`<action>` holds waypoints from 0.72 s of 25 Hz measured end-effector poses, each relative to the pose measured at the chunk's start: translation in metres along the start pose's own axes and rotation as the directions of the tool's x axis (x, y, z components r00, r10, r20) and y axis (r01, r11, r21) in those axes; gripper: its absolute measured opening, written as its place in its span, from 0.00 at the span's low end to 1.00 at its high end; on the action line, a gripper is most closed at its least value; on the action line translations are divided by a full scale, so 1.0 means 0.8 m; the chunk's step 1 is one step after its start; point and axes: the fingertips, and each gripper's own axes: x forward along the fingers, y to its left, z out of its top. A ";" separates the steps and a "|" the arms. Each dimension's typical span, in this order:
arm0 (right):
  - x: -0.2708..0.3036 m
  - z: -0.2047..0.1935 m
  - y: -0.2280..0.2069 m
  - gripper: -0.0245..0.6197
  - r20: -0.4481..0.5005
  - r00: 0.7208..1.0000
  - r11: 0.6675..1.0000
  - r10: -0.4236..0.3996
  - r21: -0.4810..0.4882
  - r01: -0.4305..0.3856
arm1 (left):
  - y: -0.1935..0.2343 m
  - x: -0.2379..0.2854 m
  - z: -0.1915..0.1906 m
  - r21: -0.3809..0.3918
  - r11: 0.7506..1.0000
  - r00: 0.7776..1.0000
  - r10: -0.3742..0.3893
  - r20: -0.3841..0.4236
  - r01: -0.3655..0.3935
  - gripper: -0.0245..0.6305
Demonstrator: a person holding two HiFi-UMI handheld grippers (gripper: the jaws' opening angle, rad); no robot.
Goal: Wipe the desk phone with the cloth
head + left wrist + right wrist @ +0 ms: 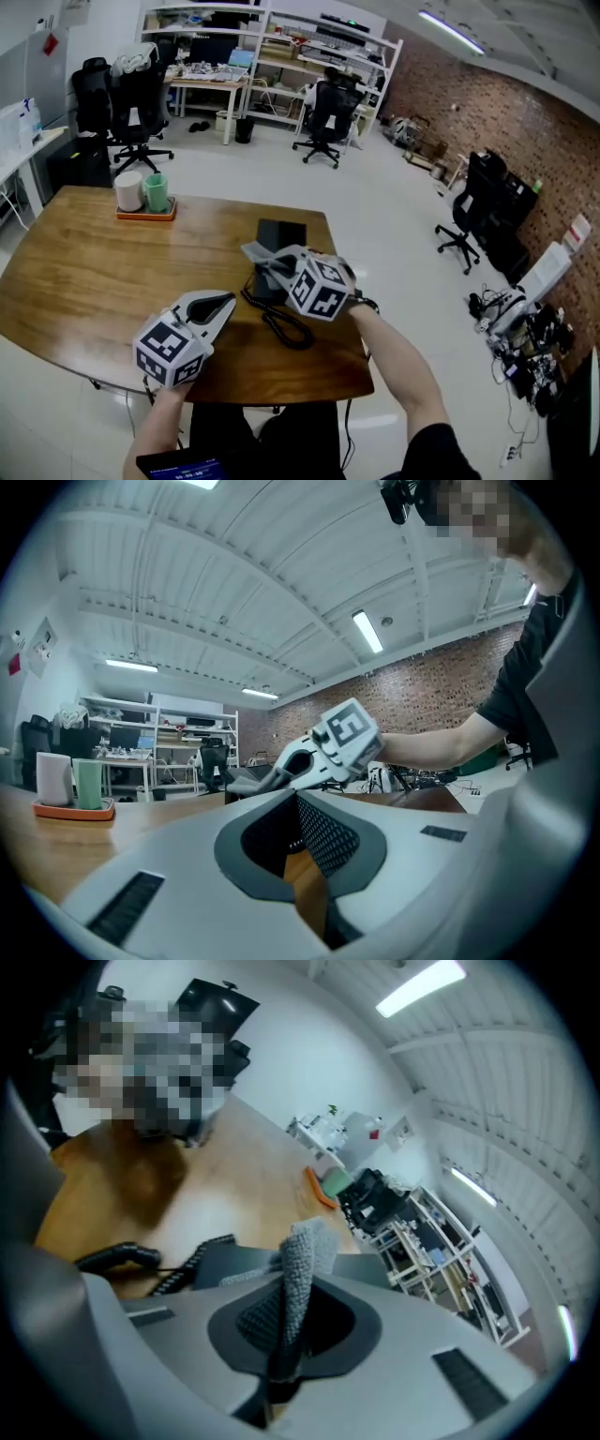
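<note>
Far left of the table (75, 272): orange tray (145, 215) with a white cup (128, 190) and a green cup (156, 191), well apart from the work.

Left gripper (217, 307): low over the near edge, pointing toward the phone. Jaws stand a narrow way apart, with bare wood showing through the slit and nothing between the pads. Dimpled dark pads, smooth pale grey shell.

Cord (281, 323): black coil looped on the wood just right of the left gripper, running up to the phone. Springy; likely to snag a jaw or drag the set if caught.

Phone (279, 232): dark, flat and boxy, set mid-table toward the right edge, partly covered by the right gripper. Hard moulded plastic by the look. Probably light enough to skid under a sideways wipe, and any handset could lift off its cradle. I would steady the body at a side edge with the left gripper, clear of keys and cord.

Right gripper (267, 261): over the phone, jaws clamped on the cloth (305, 1251). The cloth is grey, with a nubbly knit texture, soft and limp. A folded end sticks out past the jaw tips, drooping toward the phone. Whether it touches the casing I cannot tell. Held near its edge, the loose end does the wiping; needs light pressure only.
</note>
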 end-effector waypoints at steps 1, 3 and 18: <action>-0.010 0.003 0.028 0.08 0.004 0.999 0.998 0.052 -0.037 -0.052 | -0.001 0.000 0.000 0.002 1.000 1.000 -0.002 -0.002 0.002 0.03; -0.029 0.008 0.082 0.08 -0.009 0.983 0.976 0.182 -0.122 -0.181 | -0.001 0.000 -0.001 0.005 1.000 1.000 -0.003 -0.004 0.003 0.03; 0.046 -0.014 -0.147 0.08 -0.041 0.962 0.936 -0.270 0.224 0.272 | 0.004 0.000 -0.010 -0.005 1.000 1.000 -0.001 -0.012 0.001 0.03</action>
